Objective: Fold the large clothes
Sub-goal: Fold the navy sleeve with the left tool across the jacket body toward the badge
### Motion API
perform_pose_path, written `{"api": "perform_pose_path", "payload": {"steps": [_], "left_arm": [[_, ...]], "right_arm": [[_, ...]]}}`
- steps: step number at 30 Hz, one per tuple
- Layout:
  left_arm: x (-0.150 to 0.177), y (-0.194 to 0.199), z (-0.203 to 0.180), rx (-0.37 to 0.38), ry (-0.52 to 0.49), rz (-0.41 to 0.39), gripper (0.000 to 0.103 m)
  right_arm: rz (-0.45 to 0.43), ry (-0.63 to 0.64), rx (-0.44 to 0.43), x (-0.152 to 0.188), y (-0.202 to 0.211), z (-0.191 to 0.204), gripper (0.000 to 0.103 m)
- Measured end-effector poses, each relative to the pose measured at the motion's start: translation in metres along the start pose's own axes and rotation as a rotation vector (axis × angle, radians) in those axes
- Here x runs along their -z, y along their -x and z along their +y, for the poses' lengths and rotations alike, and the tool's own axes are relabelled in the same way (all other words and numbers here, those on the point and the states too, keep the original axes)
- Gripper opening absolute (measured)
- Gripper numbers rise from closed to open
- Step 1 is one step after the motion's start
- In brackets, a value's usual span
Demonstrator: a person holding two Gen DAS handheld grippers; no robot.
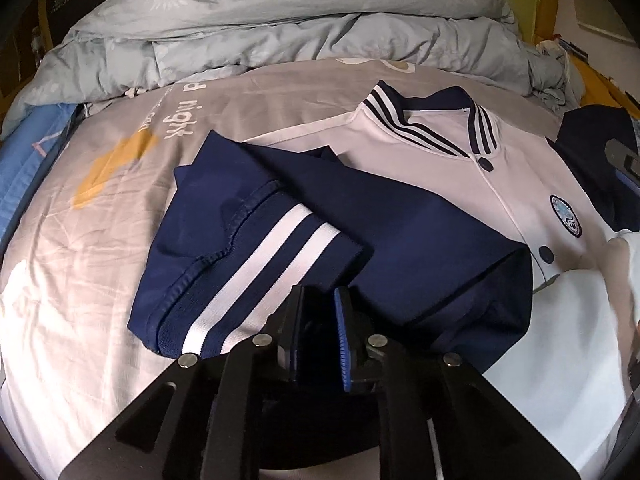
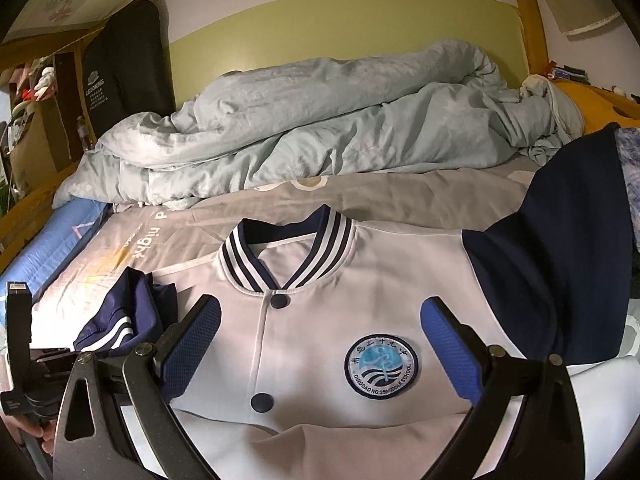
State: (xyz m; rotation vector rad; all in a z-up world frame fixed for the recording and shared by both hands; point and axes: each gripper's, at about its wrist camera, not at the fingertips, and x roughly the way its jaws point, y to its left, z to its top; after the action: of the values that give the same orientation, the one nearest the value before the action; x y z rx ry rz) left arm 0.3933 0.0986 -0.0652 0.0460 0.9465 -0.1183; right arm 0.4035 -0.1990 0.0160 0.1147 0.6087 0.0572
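Left wrist cam: our left gripper (image 1: 320, 320) has its fingers nearly together w/ nothing between them, just short of the striped cuff (image 1: 276, 264) of the navy sleeve folded over the jacket (image 1: 500, 160), which lies on the bed sheet (image 1: 100, 240). Right wrist cam: our right gripper (image 2: 320, 344) is spread wide above the jacket's white front, collar ahead, round badge (image 2: 381, 365) just inside the right finger, clamping nothing.

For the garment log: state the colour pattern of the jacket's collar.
Navy with white stripes. The collar shows best in the right wrist view.
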Motion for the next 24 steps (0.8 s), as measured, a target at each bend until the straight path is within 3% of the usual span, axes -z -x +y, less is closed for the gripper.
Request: {"api": "perform_pose_path", "payload": {"steps": [11,17,24], "left_arm": [[-0.001,0.0,0.0,-0.028,0.002,-0.008,0.022],[-0.002,0.001,0.007,-0.124,0.019,-0.019,0.024],[-0.002,0.0,0.011,-0.158,0.02,-0.017,0.026]], "right_arm": [[0.011,-0.025,-0.002,-0.001,-0.001,-0.005,0.099],[0.012,-0.025,-0.002,-0.001,-0.001,-0.004,0.099],[0.013,-0.026,0.0,-0.001,-0.001,-0.004,0.099]]}}
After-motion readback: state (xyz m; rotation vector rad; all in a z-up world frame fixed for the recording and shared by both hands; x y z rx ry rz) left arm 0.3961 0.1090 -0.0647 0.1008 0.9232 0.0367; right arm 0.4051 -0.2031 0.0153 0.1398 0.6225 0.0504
